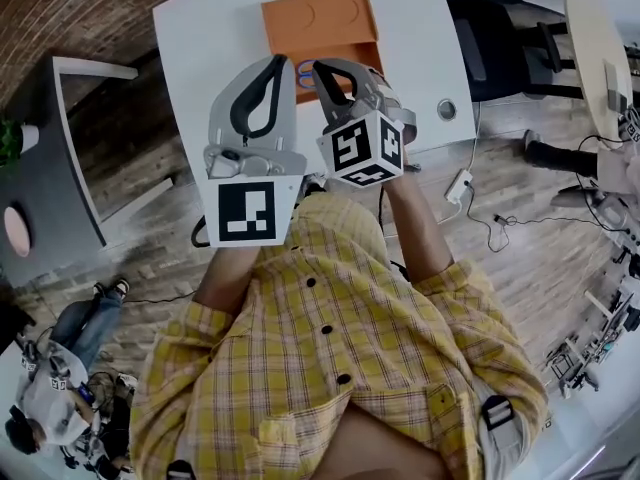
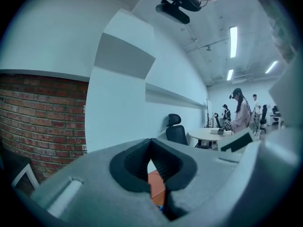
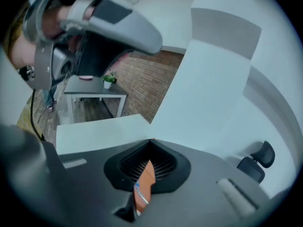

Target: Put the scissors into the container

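Hovering over the orange container (image 1: 320, 23), left gripper (image 1: 281, 61) and right gripper (image 1: 318, 67) show jaws clenched, empty; scissors (image 1: 303, 69) direction hidden.

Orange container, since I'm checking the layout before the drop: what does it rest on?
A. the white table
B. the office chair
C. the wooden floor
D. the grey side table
A: in the head view the orange container lies flat on the white table, well off the floor.
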Tool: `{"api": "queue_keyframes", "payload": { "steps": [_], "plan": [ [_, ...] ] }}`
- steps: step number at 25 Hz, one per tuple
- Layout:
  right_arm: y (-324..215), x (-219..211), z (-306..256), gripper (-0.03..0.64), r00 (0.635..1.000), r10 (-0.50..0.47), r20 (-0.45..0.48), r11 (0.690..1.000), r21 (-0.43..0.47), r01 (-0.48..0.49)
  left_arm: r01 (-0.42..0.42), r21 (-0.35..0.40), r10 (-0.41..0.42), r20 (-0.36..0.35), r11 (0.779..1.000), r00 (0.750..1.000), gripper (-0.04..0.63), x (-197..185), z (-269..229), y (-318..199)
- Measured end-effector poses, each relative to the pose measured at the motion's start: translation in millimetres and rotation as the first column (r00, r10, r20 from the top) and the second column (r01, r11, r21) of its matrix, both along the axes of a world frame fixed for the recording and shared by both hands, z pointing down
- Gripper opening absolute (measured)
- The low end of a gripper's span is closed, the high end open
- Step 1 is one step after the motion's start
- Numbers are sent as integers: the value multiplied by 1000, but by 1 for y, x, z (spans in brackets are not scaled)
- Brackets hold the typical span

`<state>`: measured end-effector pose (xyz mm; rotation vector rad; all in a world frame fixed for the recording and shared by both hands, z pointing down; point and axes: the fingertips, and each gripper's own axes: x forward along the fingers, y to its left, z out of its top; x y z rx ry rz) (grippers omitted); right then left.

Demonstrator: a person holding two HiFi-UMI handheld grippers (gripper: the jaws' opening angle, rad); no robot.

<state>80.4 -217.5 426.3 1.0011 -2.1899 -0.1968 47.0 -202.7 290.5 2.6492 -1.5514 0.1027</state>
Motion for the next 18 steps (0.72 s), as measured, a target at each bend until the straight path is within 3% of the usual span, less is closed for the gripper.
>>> {"api": "queue_keyframes", "payload": {
  "steps": [8, 18],
  "plan": [
    [4, -5, -63, 5, 957, 57, 286, 997, 36, -70, -9, 32, 10, -12, 999, 1000, 0, -1, -12, 6],
    [14, -7, -104, 5, 888, 80, 453, 994, 27, -104, -15, 48, 16, -13, 999, 1000, 0, 1, -20, 12]
  ]
}}
